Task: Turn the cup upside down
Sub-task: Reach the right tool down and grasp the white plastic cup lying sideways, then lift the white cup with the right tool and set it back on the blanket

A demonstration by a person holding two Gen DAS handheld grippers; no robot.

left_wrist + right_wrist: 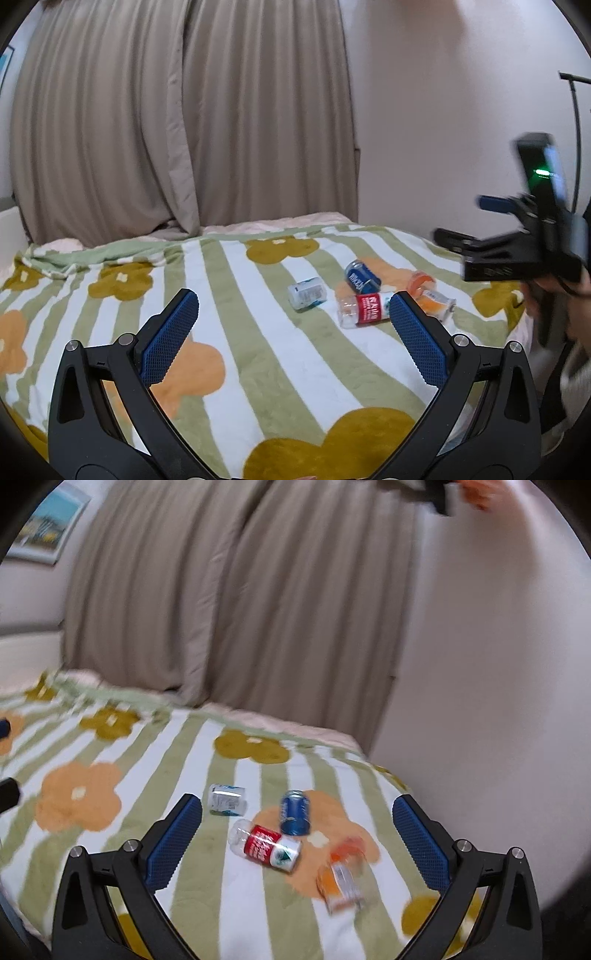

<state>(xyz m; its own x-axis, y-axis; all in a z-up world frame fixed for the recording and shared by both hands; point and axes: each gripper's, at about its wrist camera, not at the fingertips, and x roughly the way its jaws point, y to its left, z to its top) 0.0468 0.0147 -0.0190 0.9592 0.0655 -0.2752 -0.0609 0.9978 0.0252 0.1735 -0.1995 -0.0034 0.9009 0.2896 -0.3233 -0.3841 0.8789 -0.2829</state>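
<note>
Four small containers lie on their sides on the bed, clustered toward its right end. Which is the cup is hard to say; the clear one with the red label [266, 846] sits in the middle of the group, tipped over on an orange flower of the blanket [110, 849]. Just behind it lies a blue can [294, 813], to its left a white can [226, 799], and to its right an orange-capped bottle [341, 880], blurred. Right gripper [297, 834] hangs above them with its fingers [175, 843] spread wide, holding nothing. Left gripper [291, 334] hovers over the blanket too, fingers [170, 338] wide apart and empty, the red-label container just inside its right fingertip. Beige curtains [184, 122] hang behind the bed.
</note>
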